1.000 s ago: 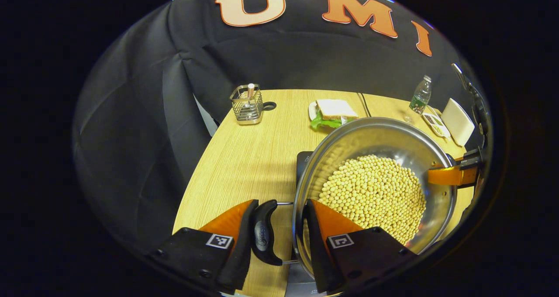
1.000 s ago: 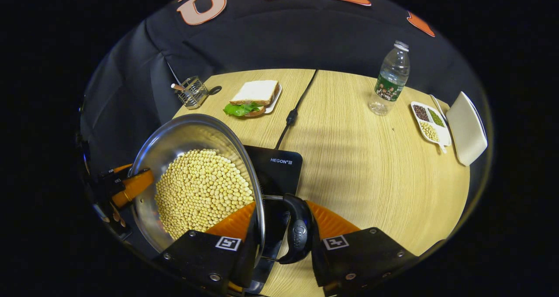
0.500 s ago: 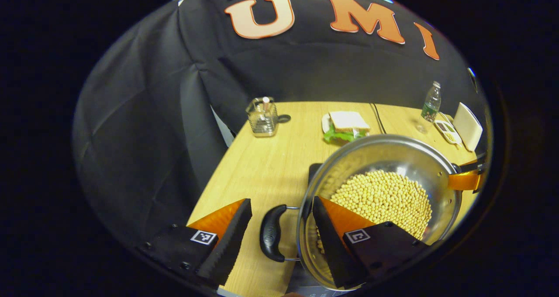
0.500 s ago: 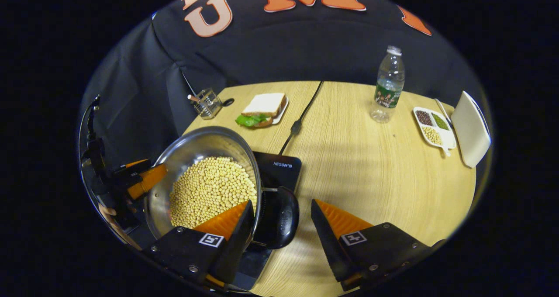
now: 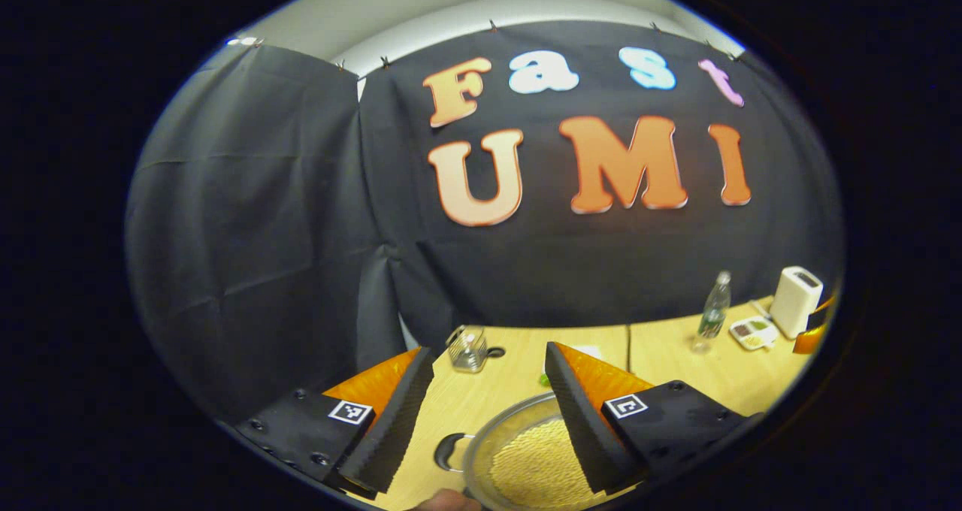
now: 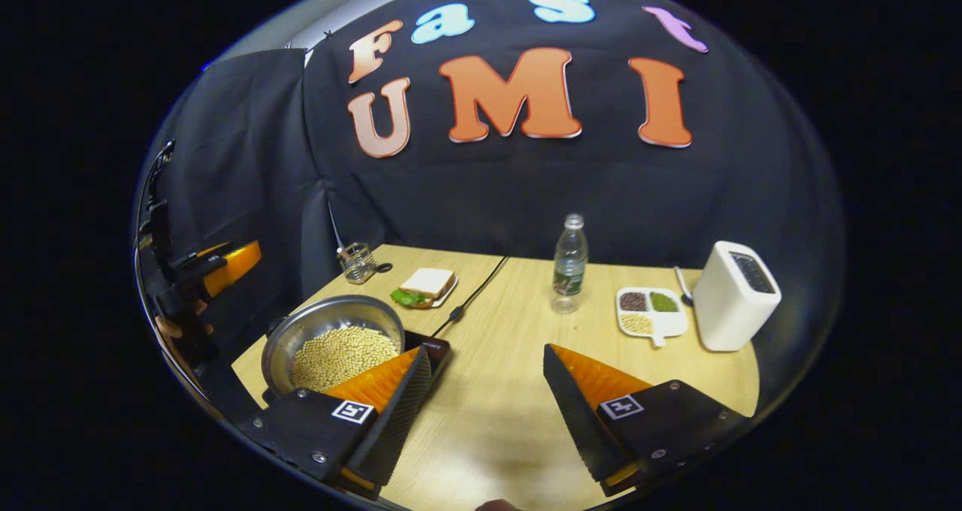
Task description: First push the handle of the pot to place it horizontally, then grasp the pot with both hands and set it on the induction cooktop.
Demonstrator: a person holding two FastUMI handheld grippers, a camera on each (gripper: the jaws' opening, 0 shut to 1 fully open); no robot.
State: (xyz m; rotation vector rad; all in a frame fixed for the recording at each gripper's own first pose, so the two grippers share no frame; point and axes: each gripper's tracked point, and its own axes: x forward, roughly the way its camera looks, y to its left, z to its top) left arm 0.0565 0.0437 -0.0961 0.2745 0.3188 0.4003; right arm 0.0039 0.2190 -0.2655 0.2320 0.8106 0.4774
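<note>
The pot (image 6: 334, 342), full of beans, sits on the black cooktop (image 6: 434, 343) at the desk's (image 6: 511, 391) left end, with one side handle (image 5: 446, 452) lying level. The left gripper (image 5: 488, 413) hangs above it, jaws open and empty. The right gripper (image 6: 487, 409) hangs well clear to the pot's right, jaws likewise open and empty. The task looks finished; nothing seems left but to withdraw.

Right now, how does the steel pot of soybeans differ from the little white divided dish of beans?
The round steel pot of soybeans is deep and holds one pale yellow kind; the white divided dish is shallow and rectangular, with dark, green and pale kinds in separate compartments. The pot sits on the black induction cooktop; the dish sits on the wooden table. Both stand free of any gripper.
</note>
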